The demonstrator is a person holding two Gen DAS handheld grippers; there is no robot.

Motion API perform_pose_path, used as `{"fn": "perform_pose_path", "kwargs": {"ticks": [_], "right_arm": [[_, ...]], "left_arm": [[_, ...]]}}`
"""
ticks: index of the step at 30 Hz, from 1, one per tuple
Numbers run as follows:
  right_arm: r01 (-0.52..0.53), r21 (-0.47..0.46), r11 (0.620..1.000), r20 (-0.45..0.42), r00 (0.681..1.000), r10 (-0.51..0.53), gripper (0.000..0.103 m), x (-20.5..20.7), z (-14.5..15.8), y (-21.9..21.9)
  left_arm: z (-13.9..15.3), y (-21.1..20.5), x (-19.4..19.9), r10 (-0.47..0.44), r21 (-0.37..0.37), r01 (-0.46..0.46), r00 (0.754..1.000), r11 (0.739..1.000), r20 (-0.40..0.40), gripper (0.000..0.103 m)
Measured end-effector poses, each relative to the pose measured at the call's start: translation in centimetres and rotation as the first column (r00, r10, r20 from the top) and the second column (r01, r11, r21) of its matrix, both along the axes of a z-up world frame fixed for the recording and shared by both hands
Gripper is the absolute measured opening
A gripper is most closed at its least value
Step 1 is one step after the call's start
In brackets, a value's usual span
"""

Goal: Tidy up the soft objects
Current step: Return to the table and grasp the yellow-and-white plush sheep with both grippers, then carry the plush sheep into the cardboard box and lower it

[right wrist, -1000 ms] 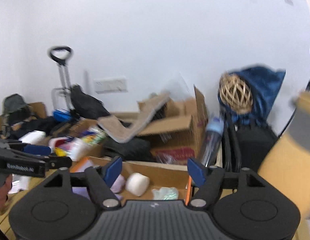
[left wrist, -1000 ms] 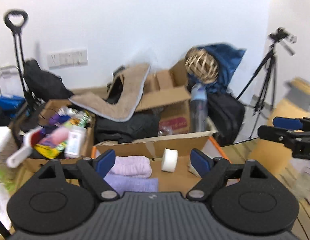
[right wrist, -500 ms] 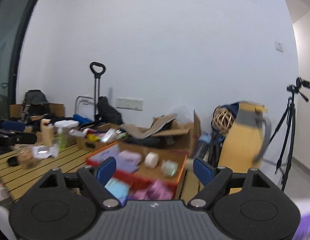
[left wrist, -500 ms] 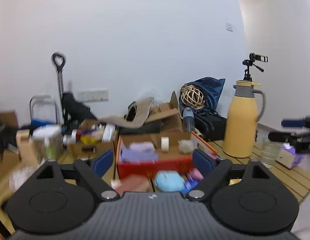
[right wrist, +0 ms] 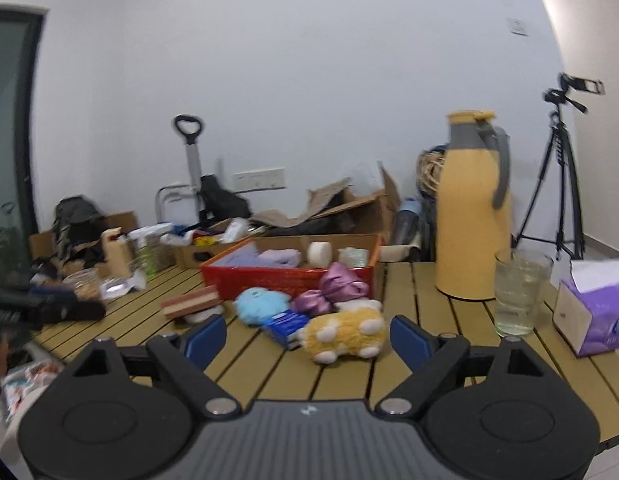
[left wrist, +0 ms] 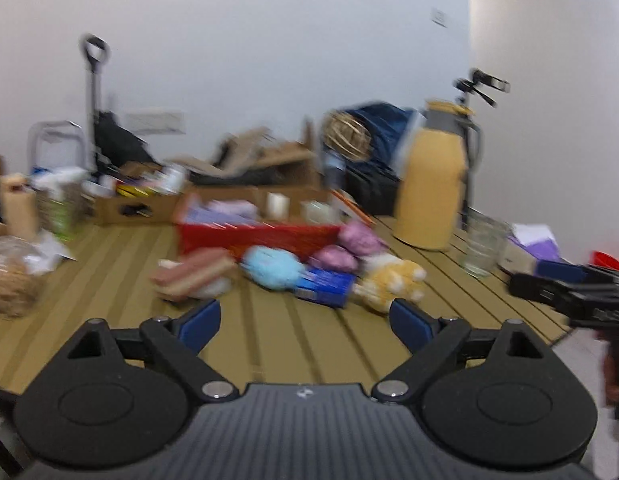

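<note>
Soft items lie on the slatted table in front of a red box [right wrist: 285,278]: a yellow plush paw [right wrist: 343,332], a light blue plush [right wrist: 261,305], purple fabric bundles [right wrist: 329,290], a blue packet [right wrist: 285,322] and a pink striped sponge [right wrist: 191,301]. The box holds folded lilac cloths [right wrist: 277,257] and a white roll [right wrist: 319,252]. My left gripper [left wrist: 305,320] is open and empty, well short of the pile [left wrist: 293,272]. My right gripper [right wrist: 307,338] is open and empty, just short of the yellow paw.
A yellow thermos jug [right wrist: 473,208], a glass of water [right wrist: 517,292] and a purple tissue box [right wrist: 593,312] stand on the right. Bottles and bags [right wrist: 121,256] crowd the left side. Cardboard boxes [right wrist: 341,208] and a tripod [right wrist: 557,168] stand behind the table.
Both grippers have pulled back and away from the red box, so the whole table and the soft pile in front of the box have come into view. Both stay open.
</note>
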State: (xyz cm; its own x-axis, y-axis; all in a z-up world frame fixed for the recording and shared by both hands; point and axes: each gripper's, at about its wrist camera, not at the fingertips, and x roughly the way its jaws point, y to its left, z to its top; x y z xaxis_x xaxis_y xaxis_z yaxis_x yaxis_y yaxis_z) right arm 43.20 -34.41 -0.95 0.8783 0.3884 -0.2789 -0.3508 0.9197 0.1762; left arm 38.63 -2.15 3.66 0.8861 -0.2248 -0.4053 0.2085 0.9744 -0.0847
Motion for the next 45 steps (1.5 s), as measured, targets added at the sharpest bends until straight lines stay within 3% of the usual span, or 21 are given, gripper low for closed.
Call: {"fn": "perform_pose_path", "kwargs": {"ticks": [4, 8, 11, 15, 18, 20, 22, 25, 28, 37, 40, 45], "right_arm": [[0.062, 0.032, 0.998, -0.102, 0.993, -0.059, 0.081, 5.5, -2.3, -0.1], [0.068, 0.030, 0.997, -0.124, 0.990, -0.064, 0.080, 11.1, -3.8, 0.6], [0.060, 0.006, 0.998, -0.164, 0.985, -0.058, 0.076, 15.6, -5.0, 1.5], [0.039, 0.063, 0.997, -0.225, 0.974, -0.024, 0.073, 20.2, -6.3, 1.9], [0.070, 0.157, 0.985, -0.314, 0.949, -0.017, 0.056, 22.3, -8.0, 1.6], [0.078, 0.149, 0.986, -0.321, 0.947, -0.027, 0.055, 22.0, -8.5, 1.6], [0.110, 0.153, 0.982, -0.309, 0.949, -0.058, 0.052, 20.7, -8.5, 1.4], [0.190, 0.269, 0.944, -0.339, 0.936, -0.092, 0.050, 18.8, -9.3, 0.2], [0.194, 0.251, 0.948, -0.329, 0.939, -0.104, 0.050, 18.4, -9.4, 0.7], [0.278, 0.350, 0.894, -0.308, 0.936, -0.171, 0.048, 14.7, -10.6, -0.7], [0.286, 0.307, 0.908, -0.279, 0.939, -0.202, 0.047, 14.2, -10.0, -0.1], [0.256, 0.335, 0.907, -0.226, 0.956, -0.187, 0.047, 12.8, -8.3, 0.1]], "left_arm": [[-2.4, -3.1, 5.7, -0.079, -0.014, 0.078, 0.992, 0.997, -0.101, 0.090], [-5.1, -5.7, 11.7, -0.127, -0.029, 0.124, 0.976, 0.992, -0.175, 0.089], [-6.6, -6.7, 15.5, -0.165, -0.081, 0.150, 0.959, 0.985, -0.230, 0.075], [-8.0, -6.9, 18.6, -0.188, -0.166, 0.153, 0.957, 0.974, -0.219, 0.072], [-9.7, -5.7, 19.6, -0.197, -0.275, 0.137, 0.959, 0.952, -0.204, 0.069], [-10.6, -5.1, 20.0, -0.221, -0.338, 0.136, 0.948, 0.931, -0.228, 0.068], [-10.2, -5.0, 19.8, -0.239, -0.343, 0.154, 0.945, 0.927, -0.222, 0.059], [-10.1, -5.2, 19.5, -0.276, -0.357, 0.188, 0.937, 0.915, -0.214, 0.053], [-10.6, -5.5, 20.0, -0.309, -0.379, 0.203, 0.920, 0.903, -0.243, 0.048], [-10.4, -6.5, 19.8, -0.341, -0.423, 0.215, 0.907, 0.880, -0.249, 0.048], [-10.1, -6.5, 19.1, -0.345, -0.419, 0.224, 0.907, 0.880, -0.241, 0.047], [-8.2, -5.4, 17.4, -0.349, -0.412, 0.252, 0.920, 0.876, -0.178, 0.046]]}}
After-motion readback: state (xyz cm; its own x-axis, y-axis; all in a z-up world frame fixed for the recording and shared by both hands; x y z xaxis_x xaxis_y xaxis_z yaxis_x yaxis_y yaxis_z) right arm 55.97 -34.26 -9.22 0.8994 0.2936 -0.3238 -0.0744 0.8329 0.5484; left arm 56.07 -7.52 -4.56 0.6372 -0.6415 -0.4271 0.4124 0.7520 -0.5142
